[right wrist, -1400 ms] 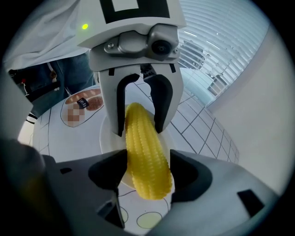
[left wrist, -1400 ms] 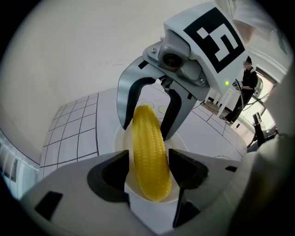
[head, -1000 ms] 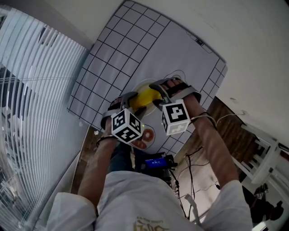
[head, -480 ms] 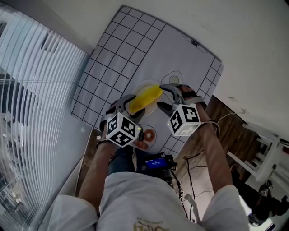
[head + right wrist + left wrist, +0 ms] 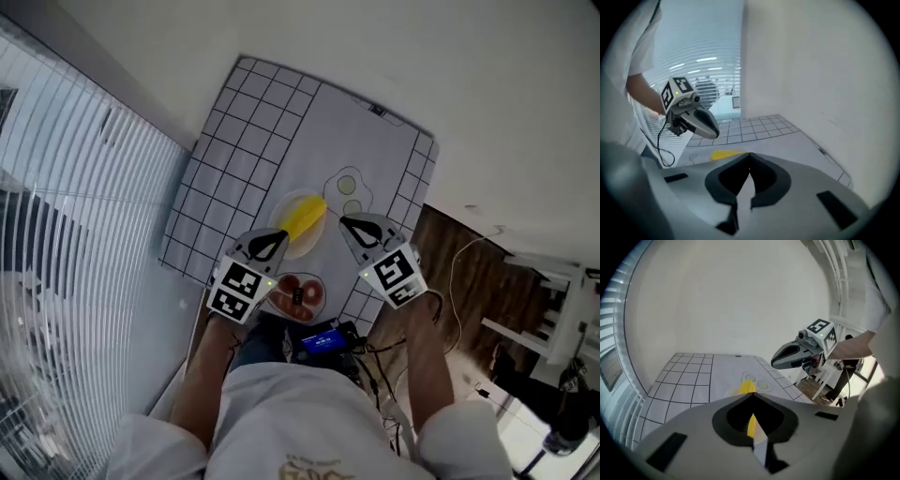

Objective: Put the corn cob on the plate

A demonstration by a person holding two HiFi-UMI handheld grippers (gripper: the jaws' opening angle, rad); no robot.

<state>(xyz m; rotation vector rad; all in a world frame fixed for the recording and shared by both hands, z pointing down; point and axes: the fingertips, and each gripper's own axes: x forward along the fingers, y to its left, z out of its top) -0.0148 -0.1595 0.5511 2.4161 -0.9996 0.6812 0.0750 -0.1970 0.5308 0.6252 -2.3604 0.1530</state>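
Observation:
The yellow corn cob (image 5: 305,217) lies on a pale round plate (image 5: 302,247) on the gridded mat (image 5: 244,150). My left gripper (image 5: 281,234) hovers just on the near left of the plate, shut and empty. My right gripper (image 5: 344,223) hangs on the plate's near right, also shut with nothing in it. In the left gripper view the corn cob (image 5: 746,386) shows past the closed tips (image 5: 752,394), and the right gripper (image 5: 777,363) floats at the right. In the right gripper view the corn cob (image 5: 724,153) lies beyond the closed tips (image 5: 750,154), below the left gripper (image 5: 715,132).
A small dish with reddish pieces (image 5: 298,292) sits at the mat's near edge between my hands. Drawn circles (image 5: 348,184) mark the mat beyond the plate. A device with a blue screen (image 5: 323,339) and cables are below the table edge. Window blinds (image 5: 84,216) run along the left.
Both grippers stood open around the corn cob a second ago. They have since pulled back toward me, risen and shut empty, while the corn cob stays on the plate.

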